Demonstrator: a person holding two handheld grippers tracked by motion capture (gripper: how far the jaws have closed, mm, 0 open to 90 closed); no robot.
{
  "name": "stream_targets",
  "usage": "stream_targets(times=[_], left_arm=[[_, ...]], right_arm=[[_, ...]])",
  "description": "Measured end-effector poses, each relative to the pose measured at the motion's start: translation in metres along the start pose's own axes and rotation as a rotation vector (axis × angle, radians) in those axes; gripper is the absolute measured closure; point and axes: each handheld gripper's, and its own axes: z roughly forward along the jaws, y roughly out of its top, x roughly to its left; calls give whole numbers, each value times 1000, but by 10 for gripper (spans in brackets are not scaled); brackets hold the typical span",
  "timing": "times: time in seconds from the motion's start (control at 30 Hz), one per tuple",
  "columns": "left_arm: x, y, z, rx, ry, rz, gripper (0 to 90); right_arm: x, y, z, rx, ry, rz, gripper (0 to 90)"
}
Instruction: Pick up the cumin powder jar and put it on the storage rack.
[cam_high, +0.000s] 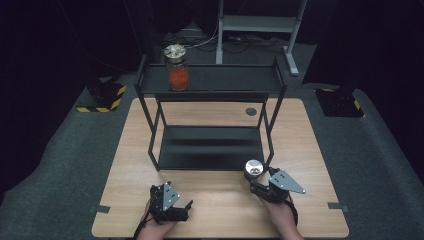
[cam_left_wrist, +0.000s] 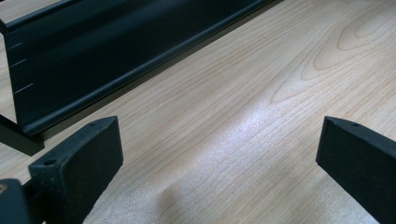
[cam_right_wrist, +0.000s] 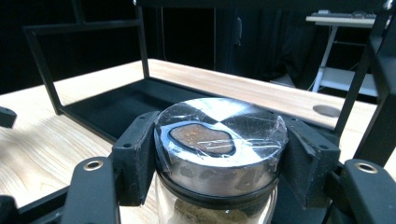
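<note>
A glass jar with a shiny silver lid (cam_high: 254, 168) (cam_right_wrist: 219, 140) stands near the front right corner of the black two-tier shelf (cam_high: 210, 80). My right gripper (cam_high: 260, 182) (cam_right_wrist: 219, 154) is shut on the jar, one jaw pressed to each side just under the lid. A brownish powder shows inside the glass in the right gripper view. A second jar with red contents (cam_high: 177, 67) stands on the shelf's top tier at its left. My left gripper (cam_high: 182, 207) (cam_left_wrist: 219, 154) rests low over the wooden table (cam_high: 220, 210) at the front left, jaws wide apart with bare wood between them.
The shelf's lower tray (cam_high: 210, 147) (cam_right_wrist: 126, 105) lies open and dark behind the held jar, its front lip (cam_left_wrist: 116, 56) close to my left gripper. A round grommet (cam_high: 251, 111) sits in the table behind the shelf. A metal stand (cam_high: 260, 25) is on the floor beyond.
</note>
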Motion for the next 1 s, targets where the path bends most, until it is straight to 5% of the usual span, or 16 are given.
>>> stream_targets(times=[1.0], left_arm=[[0, 0, 0, 1, -8, 17, 9]], right_arm=[[-5, 64, -19, -46, 19, -28, 345]])
